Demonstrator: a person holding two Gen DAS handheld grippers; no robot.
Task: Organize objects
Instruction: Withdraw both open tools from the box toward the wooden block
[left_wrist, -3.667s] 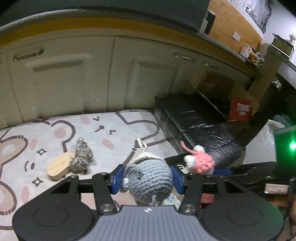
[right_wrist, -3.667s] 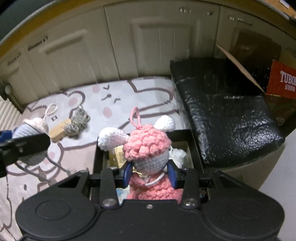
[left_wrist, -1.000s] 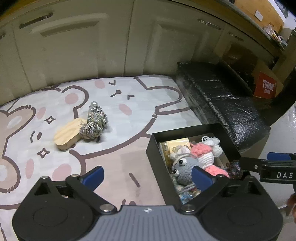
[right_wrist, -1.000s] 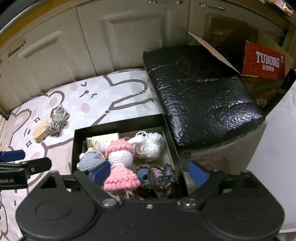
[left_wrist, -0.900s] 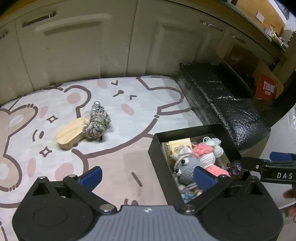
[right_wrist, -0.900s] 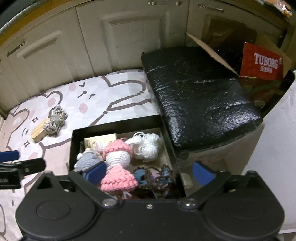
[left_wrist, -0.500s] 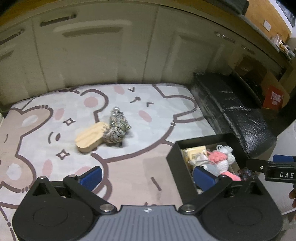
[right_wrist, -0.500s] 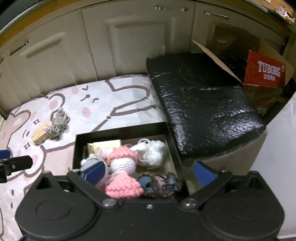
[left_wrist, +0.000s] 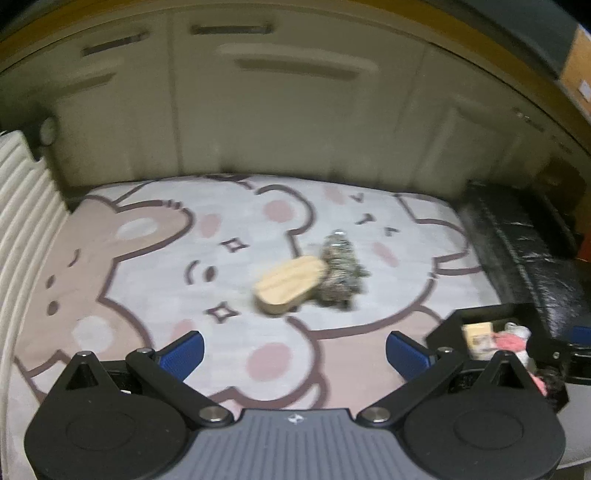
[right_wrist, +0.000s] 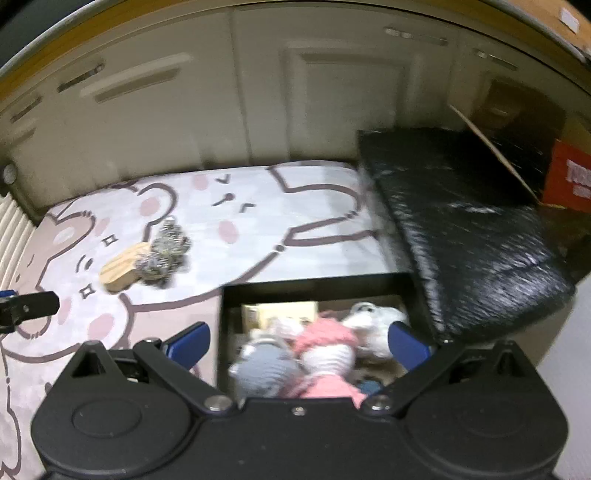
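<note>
A black box (right_wrist: 314, 286) on the bear-print mat holds a grey crochet doll (right_wrist: 266, 365), a pink crochet doll (right_wrist: 327, 341), white yarn (right_wrist: 373, 325) and a yellow packet (right_wrist: 280, 312). My right gripper (right_wrist: 297, 341) hovers above the box, open and empty. A wooden block (left_wrist: 291, 282) with a grey-green yarn charm (left_wrist: 340, 271) against it lies mid-mat. My left gripper (left_wrist: 293, 354) stands open and empty over the mat, short of the block. The box (left_wrist: 480, 321) sits at the right edge of the left wrist view. The left gripper's finger (right_wrist: 29, 306) shows at the left edge of the right wrist view.
Cream cabinet doors (left_wrist: 288, 110) stand behind the mat (left_wrist: 155, 258). A black padded cushion (right_wrist: 461, 229) lies right of the box, with a cardboard carton and red label (right_wrist: 569, 177) behind it. A ribbed white surface (left_wrist: 22, 229) borders the mat's left side.
Both dolls were let go into the box and both grippers opened. The left gripper has swung left, so the block and charm now lie ahead of it. The right view shifted left too.
</note>
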